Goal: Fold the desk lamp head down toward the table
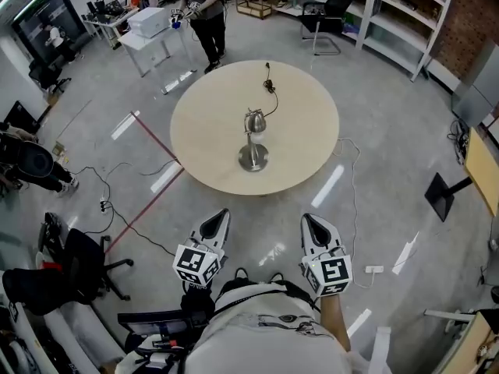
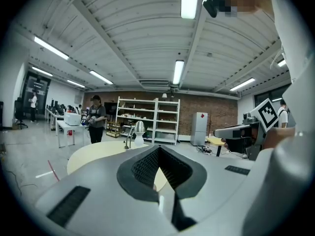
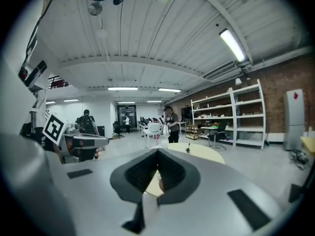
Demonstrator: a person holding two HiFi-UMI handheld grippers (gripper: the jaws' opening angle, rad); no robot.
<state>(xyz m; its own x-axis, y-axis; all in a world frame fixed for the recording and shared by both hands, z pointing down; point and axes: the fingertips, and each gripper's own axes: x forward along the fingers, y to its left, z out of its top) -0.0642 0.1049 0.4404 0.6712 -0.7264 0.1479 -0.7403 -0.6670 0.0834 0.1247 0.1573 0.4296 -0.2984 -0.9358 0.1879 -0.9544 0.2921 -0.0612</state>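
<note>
A silver desk lamp (image 1: 253,137) stands upright in the middle of a round beige table (image 1: 210,123), its head (image 1: 255,121) above the round base (image 1: 253,159). Its cord (image 1: 270,84) trails to the far edge. Both grippers hover over the floor short of the table's near edge, well apart from the lamp. My left gripper (image 1: 221,215) is shut with nothing in it; in the left gripper view its jaws (image 2: 158,149) meet at the tip, the lamp (image 2: 139,128) far ahead. My right gripper (image 1: 309,220) is shut and empty too, and the lamp (image 3: 164,130) is small beyond its tip (image 3: 158,151).
A person (image 1: 204,14) stands beyond the table beside a white desk (image 1: 152,33). Shelving (image 1: 390,14) lines the back right. A black office chair (image 1: 86,263) sits at the lower left. Cables (image 1: 117,209) and a red tape line (image 1: 156,142) cross the floor.
</note>
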